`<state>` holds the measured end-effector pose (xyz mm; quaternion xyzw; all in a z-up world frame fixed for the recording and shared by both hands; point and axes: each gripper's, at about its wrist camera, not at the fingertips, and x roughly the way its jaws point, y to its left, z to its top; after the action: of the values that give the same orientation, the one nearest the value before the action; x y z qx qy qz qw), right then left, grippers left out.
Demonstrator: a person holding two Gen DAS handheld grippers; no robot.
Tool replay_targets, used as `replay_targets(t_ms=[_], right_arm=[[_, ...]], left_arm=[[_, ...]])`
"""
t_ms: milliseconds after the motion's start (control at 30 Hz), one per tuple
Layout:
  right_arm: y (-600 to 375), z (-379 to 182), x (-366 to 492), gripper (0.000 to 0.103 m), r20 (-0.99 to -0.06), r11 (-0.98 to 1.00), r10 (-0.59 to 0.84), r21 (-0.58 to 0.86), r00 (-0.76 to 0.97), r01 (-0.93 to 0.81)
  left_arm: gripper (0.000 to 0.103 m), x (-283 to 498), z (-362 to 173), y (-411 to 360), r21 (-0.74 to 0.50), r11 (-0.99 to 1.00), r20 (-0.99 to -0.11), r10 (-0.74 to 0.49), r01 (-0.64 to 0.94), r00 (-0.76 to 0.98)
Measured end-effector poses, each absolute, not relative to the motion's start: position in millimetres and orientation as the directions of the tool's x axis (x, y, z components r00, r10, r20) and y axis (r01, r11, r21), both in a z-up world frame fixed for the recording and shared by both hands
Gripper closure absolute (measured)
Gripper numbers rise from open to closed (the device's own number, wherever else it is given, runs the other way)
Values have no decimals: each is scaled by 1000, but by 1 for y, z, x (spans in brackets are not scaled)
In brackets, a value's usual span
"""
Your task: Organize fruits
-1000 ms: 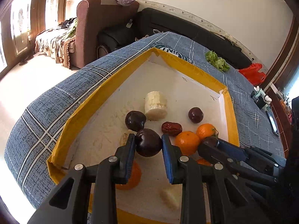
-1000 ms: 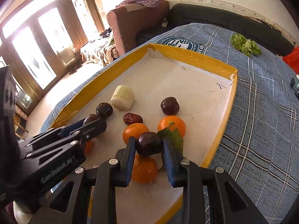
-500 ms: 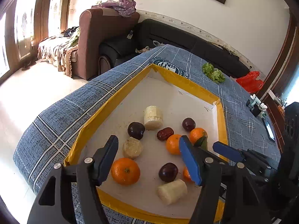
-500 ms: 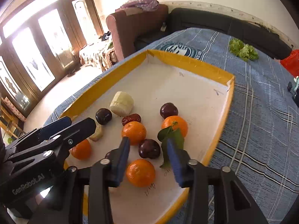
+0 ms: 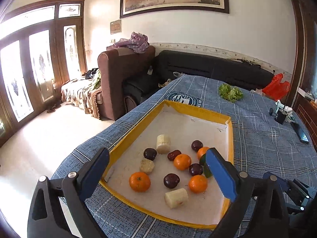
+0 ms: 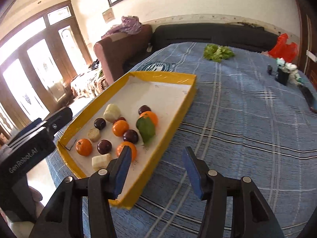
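A yellow-rimmed white tray lies on the blue plaid tablecloth and holds the fruit: several oranges, several dark plums, a red date, pale cut pieces and a green leaf. My left gripper is open and empty, raised above the tray's near end. My right gripper is open and empty, above the tray's near right rim and the cloth.
A bunch of green lettuce lies at the far end of the table. Small items and a dark phone lie at the right edge. A brown armchair and black sofa stand behind; a red bag is at the far right.
Both grippers were shut on dark plums a second ago; they opened, left the plums in the tray, and have pulled back and up away from the fruit.
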<state>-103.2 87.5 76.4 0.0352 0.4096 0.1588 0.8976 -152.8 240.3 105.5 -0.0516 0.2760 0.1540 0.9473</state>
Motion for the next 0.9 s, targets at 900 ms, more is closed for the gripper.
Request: replay_targets(t_ms=[900], right_arm=[[22,93,-158,27,-678,965,257,212,689,-152]], left_arm=[[2,-169,112,178,10,977,-594,177,-212,785]])
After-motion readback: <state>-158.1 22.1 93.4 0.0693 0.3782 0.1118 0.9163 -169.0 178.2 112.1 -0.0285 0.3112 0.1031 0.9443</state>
